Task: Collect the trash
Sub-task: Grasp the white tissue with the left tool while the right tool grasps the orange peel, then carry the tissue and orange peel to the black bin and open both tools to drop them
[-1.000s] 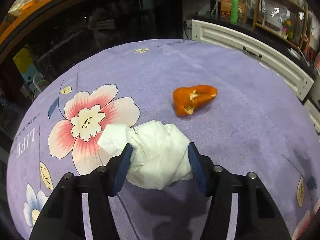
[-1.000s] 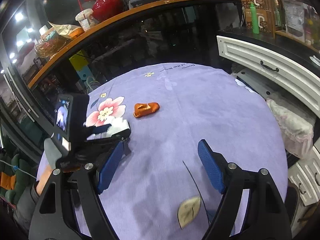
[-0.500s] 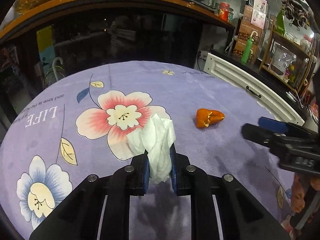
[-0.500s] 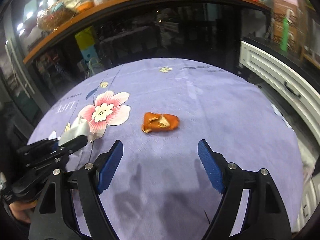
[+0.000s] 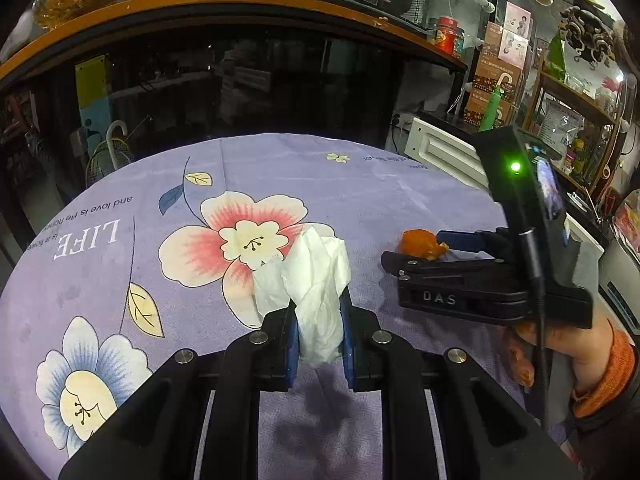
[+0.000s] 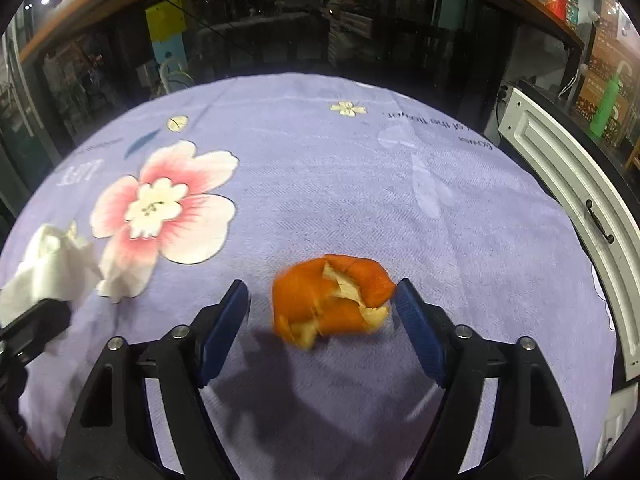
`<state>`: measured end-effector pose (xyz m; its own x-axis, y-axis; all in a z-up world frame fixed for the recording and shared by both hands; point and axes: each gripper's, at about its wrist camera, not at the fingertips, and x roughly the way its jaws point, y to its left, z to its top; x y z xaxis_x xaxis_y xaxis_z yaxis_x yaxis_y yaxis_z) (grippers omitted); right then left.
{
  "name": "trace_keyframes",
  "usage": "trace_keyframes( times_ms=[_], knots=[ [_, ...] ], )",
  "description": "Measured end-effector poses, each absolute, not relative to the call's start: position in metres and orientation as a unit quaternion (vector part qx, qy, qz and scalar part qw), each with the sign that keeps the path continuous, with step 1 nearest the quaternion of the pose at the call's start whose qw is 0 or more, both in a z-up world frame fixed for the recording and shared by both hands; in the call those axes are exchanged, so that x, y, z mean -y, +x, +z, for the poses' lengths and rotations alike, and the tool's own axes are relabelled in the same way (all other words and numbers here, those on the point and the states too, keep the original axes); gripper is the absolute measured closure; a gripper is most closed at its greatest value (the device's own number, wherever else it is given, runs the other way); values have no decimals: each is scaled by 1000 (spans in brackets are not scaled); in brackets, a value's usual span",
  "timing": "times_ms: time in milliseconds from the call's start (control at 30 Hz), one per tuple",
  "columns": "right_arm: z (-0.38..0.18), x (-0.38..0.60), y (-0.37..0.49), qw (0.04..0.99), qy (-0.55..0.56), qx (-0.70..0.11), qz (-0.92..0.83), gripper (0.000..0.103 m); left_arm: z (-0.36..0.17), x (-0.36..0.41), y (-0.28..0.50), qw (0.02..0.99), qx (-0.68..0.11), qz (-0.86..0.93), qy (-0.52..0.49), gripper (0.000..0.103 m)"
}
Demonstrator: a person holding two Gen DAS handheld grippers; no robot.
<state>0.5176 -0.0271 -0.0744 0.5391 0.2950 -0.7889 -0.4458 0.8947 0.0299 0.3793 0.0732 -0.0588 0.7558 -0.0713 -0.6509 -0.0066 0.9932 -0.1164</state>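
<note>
My left gripper (image 5: 319,312) is shut on a crumpled white tissue (image 5: 316,280) and holds it above the purple flowered tablecloth (image 5: 120,280). The tissue also shows at the left edge of the right wrist view (image 6: 52,268). An orange peel (image 6: 332,300) lies on the cloth between the open blue pads of my right gripper (image 6: 322,300); the right pad is close to the peel. In the left wrist view the right gripper (image 5: 416,248) reaches the peel (image 5: 420,242) from the right.
The round table's far edge (image 6: 320,78) meets a dark glass counter (image 5: 240,80). A white cabinet (image 6: 568,184) stands to the right with shelves of goods (image 5: 560,100) behind it.
My left gripper closed on the tissue and lifted it off the cloth. My right gripper moved forward and down until its open pads straddle the orange peel.
</note>
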Motion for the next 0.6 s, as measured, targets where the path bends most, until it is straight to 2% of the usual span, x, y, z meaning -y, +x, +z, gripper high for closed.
trace_keyframes(
  times_ms=[33, 67, 167, 600],
  knots=[
    [-74, 27, 517, 874, -86, -429, 211, 46, -59, -73, 379, 935, -350, -18, -58, 86],
    [-73, 27, 516, 875, -86, -428, 210, 55, -59, -74, 379, 935, -350, -19, -59, 86],
    [-72, 31, 514, 874, -72, -432, 210, 62, -59, -75, 379, 935, -349, -18, -62, 86],
    [-40, 76, 454, 884, -9, -406, 230, 66, -57, -68, 377, 938, -343, -24, -50, 86]
  ],
)
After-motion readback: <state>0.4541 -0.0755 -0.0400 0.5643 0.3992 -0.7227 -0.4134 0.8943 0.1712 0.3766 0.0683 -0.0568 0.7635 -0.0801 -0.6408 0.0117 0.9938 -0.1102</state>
